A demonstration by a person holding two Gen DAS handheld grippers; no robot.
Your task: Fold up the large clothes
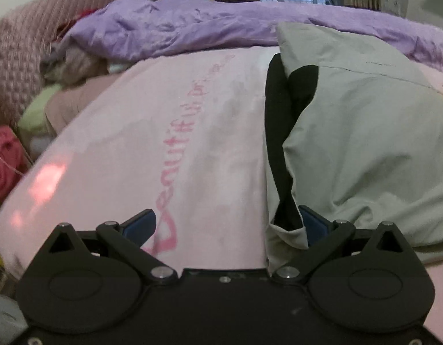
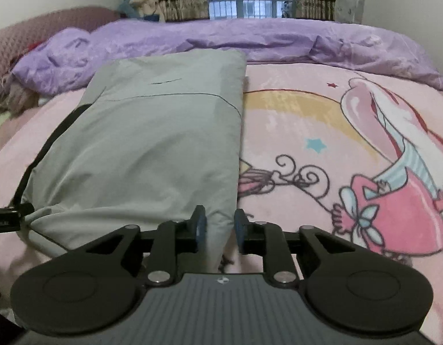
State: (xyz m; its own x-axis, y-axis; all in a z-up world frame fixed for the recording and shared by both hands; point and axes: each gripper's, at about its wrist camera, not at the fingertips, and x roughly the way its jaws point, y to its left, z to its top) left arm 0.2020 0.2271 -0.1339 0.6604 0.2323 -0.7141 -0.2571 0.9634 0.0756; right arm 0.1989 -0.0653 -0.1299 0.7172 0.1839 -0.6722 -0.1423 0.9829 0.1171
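Two grippers are sitting at the near edge of the bed [image 2: 322, 120], one at each near corner of the garment [image 2: 164, 143].

Garment: grey-green, with a black lining or panel [image 1: 279, 132] showing along its left side. It is lying lengthwise on the pink sheet, left of the cartoon print [image 2: 394, 189], its far end reaching the purple quilt [image 2: 250, 40]. It is already reading as a long, narrow panel with straight side edges, so you are likely past the lengthwise folds. The near end is looking bunched and gathered, not flat.

Left gripper [image 1: 230, 224]: jaws spread wide. The right finger [image 1: 313, 224] is touching or tucked against the garment's near-left corner; the left finger is sitting over bare sheet. Nothing is clamped.

Right gripper [image 2: 220, 227]: jaws standing a little apart, straddling the near-right edge of the garment. Cloth is lying between the fingers, but a gap is showing beside the right one, so it is not pinching yet.

Remaining, by my reading: you are lining up to grip both near corners, then carry the near end toward the quilt side to halve the length. Neither grip is made and the crosswise fold is not begun.

Watch the bunched near-left corner; it may drag unevenly.
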